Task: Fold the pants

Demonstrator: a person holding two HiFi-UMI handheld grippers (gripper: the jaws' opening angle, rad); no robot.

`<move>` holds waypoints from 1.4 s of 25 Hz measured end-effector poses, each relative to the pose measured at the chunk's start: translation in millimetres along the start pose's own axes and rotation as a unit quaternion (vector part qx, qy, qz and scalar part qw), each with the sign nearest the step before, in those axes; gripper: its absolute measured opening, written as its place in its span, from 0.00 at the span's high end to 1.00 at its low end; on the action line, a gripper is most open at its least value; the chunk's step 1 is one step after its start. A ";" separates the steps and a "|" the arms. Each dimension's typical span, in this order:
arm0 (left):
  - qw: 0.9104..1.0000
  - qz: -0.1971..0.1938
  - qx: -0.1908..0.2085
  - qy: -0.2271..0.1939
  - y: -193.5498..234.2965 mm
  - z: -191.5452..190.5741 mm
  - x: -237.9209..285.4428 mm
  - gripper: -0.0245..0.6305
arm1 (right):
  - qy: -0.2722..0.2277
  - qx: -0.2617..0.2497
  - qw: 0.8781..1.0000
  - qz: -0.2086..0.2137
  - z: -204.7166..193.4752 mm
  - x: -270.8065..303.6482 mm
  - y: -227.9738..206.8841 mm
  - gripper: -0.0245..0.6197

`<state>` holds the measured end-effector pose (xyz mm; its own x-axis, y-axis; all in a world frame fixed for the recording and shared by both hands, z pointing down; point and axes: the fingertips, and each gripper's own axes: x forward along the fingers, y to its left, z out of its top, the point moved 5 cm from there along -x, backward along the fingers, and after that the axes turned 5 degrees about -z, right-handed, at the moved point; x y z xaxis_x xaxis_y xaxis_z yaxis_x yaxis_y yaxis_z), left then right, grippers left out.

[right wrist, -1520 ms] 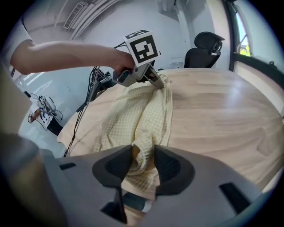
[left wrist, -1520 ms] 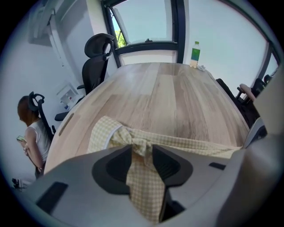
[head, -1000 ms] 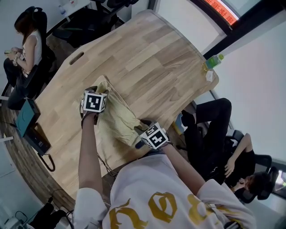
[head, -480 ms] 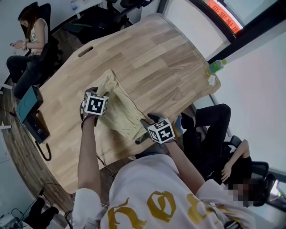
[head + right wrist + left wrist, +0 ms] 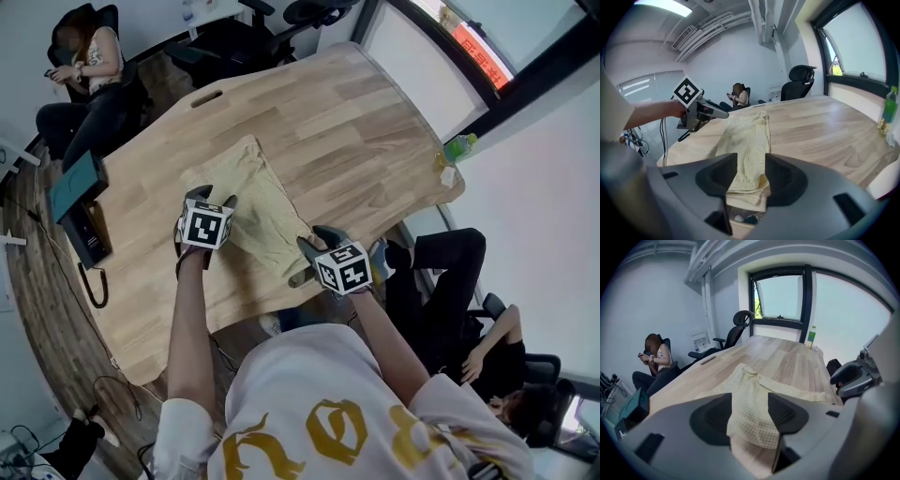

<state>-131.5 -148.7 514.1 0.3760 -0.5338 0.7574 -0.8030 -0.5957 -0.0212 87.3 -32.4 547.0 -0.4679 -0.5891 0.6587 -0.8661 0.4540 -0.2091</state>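
Wooden counter [image 5: 356, 122] in an office, pale yellow pants [image 5: 253, 187] lying flat in a long strip by its near edge. Left claw [image 5: 216, 197] hangs over the cloth's side, right claw [image 5: 314, 239] over its near end; both are spread wide, pinching nothing.

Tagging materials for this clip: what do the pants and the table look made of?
Pants: thin woven cloth, probably cotton, pale yellow with a fine check, matte, softly creased. Table: light wood or wood-look laminate, matte, with visible plank grain.
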 end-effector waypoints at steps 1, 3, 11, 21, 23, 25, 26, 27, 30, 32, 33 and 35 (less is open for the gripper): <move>1.000 0.001 -0.004 -0.004 -3.0 -4.1 -6.4 0.61 | -0.003 -0.003 1.000 0.001 0.0 -2.2 3.4 0.69; 1.000 0.003 -0.011 -0.011 -11.4 -14.5 -18.2 0.61 | -0.008 -0.008 1.000 0.003 -1.0 -7.3 9.8 0.69; 0.999 -0.008 -0.044 -0.021 -43.1 -55.6 -46.5 0.61 | -0.038 -0.022 0.999 0.006 0.2 -25.1 30.6 0.69; 0.990 -0.034 -0.111 -0.084 -78.8 -50.5 -69.0 0.61 | -0.063 -0.041 0.996 0.044 13.2 -29.6 44.9 0.69; 0.989 -0.039 -0.114 -0.086 -84.6 -50.0 -69.3 0.61 | -0.061 -0.046 0.995 0.066 15.0 -29.0 45.8 0.69; 0.988 -0.049 -0.114 -0.089 -88.8 -48.9 -68.7 0.61 | -0.057 -0.052 0.993 0.089 17.8 -26.7 46.4 0.69; 0.988 -0.057 -0.114 -0.090 -91.1 -48.2 -67.5 0.61 | -0.055 -0.056 0.992 0.097 19.5 -25.3 45.8 0.69; 0.988 -0.062 -0.113 -0.087 -93.7 -48.6 -65.8 0.61 | -0.051 -0.061 0.991 0.104 20.7 -24.0 44.8 0.69; 0.988 -0.067 -0.117 -0.070 -102.1 -55.2 -59.5 0.61 | -0.042 -0.072 0.988 0.131 22.3 -21.5 40.8 0.69; 0.987 -0.066 -0.129 -0.067 -106.6 -57.6 -56.7 0.61 | -0.041 -0.086 0.983 0.157 23.9 -20.2 39.3 0.69; 0.987 -0.067 -0.133 -0.067 -108.9 -58.1 -55.8 0.61 | -0.039 -0.095 0.980 0.171 23.8 -19.6 39.2 0.69; 0.987 -0.074 -0.131 -0.063 -115.7 -58.6 -52.8 0.61 | -0.031 -0.116 0.974 0.195 21.6 -18.8 37.7 0.69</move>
<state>-85.6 -16.5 514.8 0.5390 -0.5326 0.6525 -0.8209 -0.5056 0.2654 59.6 -18.6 511.1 -0.7689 -0.3787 0.5151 -0.5617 0.7851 -0.2611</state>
